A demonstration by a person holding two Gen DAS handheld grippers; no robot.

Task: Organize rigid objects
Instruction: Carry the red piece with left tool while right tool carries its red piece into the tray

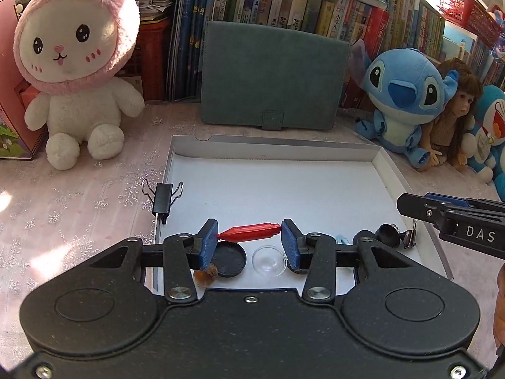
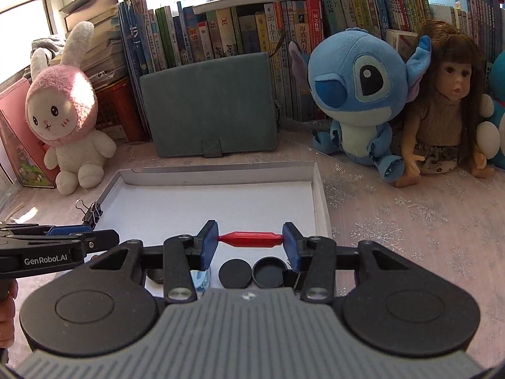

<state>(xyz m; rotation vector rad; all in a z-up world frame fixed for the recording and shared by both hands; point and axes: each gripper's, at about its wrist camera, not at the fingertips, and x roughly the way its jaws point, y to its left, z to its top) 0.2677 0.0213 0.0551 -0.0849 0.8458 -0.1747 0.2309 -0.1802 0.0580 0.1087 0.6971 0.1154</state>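
Observation:
A red plastic stick (image 1: pixel 250 231) spans the gap between the blue pads of my left gripper (image 1: pixel 249 241), which holds it by its two ends above the white tray (image 1: pixel 277 186). The right wrist view shows a red stick (image 2: pixel 251 240) gripped end to end between the pads of my right gripper (image 2: pixel 251 243) the same way. Under the left gripper lie a black round lid (image 1: pixel 230 259) and a clear dome cap (image 1: pixel 270 260). Under the right gripper lie a black lid (image 2: pixel 235 273) and a black round cup (image 2: pixel 269 274). A black binder clip (image 1: pixel 162 197) sits on the tray's left rim.
A grey-green case (image 1: pixel 273 74) leans against the row of books (image 1: pixel 284 3) behind the tray. A pink-hooded bunny plush (image 1: pixel 79 69) sits at the left. A blue plush (image 1: pixel 407 94) and a doll (image 2: pixel 451 101) sit at the right. A small black clip piece (image 1: pixel 391 235) lies at the tray's right.

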